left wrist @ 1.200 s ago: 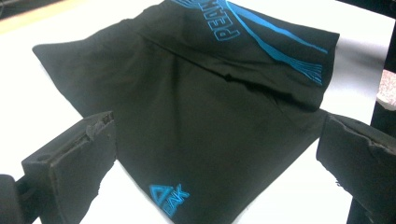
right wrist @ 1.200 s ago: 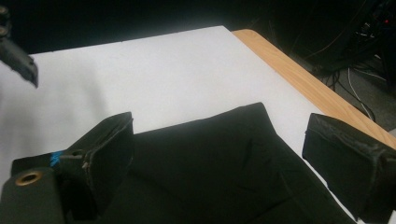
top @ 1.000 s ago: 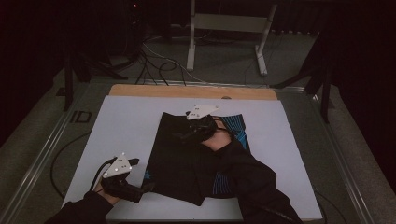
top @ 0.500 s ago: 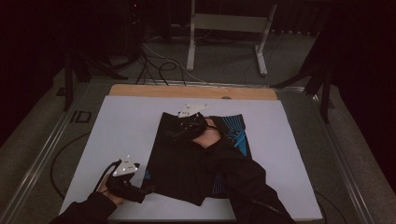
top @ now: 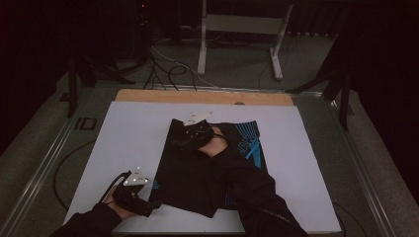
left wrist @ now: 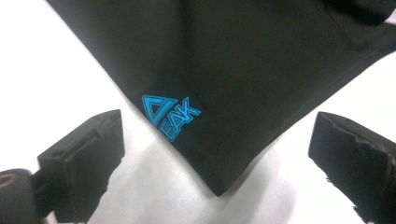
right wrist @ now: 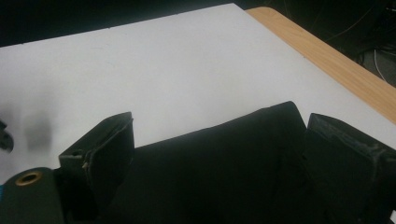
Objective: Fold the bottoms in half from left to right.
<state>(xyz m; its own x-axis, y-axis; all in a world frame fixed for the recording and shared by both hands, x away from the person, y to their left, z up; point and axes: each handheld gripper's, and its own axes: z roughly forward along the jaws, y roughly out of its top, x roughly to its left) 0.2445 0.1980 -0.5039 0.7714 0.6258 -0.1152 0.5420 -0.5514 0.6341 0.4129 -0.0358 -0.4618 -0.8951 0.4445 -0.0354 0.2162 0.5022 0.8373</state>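
the black cloth (top: pixel 207 173) is lying flat on the white table (top: pixel 123 133), not picked up yet, with the left gripper (left wrist: pixel 215 154) and right gripper (right wrist: pixel 215 158) held open at its corners.

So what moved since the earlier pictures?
The right gripper slid left and toward the person over the black cloth, to its far left corner. The left gripper dropped a little beside the near corner with the blue logo; its jaws have just been closing slightly, the corner between them but not pinched. The cloth and the white board stayed put.
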